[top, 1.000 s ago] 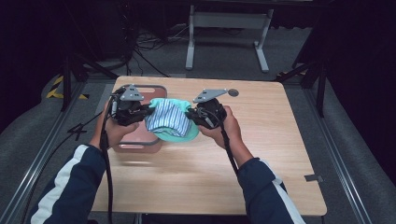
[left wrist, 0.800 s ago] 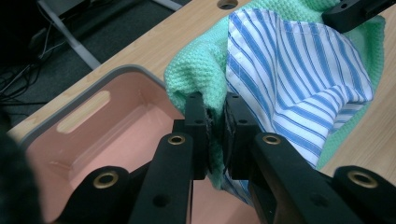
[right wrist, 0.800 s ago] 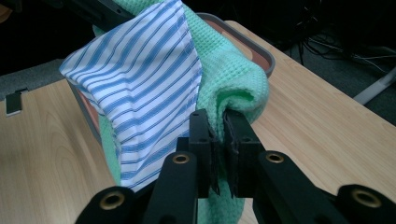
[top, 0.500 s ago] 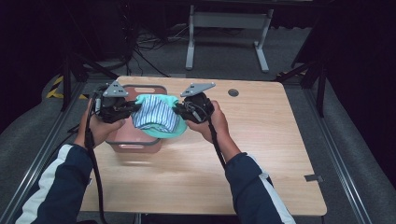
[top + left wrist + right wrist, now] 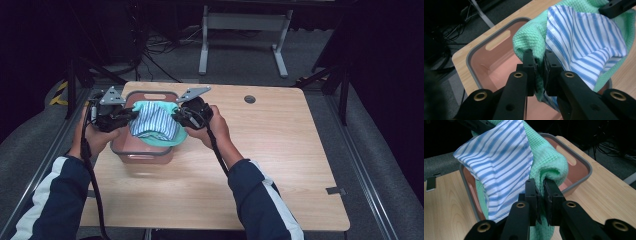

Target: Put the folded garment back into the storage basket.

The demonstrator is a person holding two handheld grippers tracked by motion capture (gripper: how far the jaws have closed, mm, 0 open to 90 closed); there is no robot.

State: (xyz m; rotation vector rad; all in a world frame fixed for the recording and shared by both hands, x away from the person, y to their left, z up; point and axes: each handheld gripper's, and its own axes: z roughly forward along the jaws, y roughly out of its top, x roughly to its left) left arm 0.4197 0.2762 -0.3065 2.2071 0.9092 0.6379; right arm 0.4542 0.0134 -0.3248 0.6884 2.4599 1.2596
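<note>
A mint-green waffle-knit cloth (image 5: 167, 139) and a blue-and-white striped cloth (image 5: 152, 121) hang bunched together, the striped one draped against the green. Both are lifted by two opposite ends over a pinkish tub with a grey rim (image 5: 131, 154), sagging into it.

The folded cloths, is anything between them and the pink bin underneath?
Nothing visible. The folded cloths hang between the left gripper and right gripper, directly over the pink bin, whose inside looks bare.
</note>
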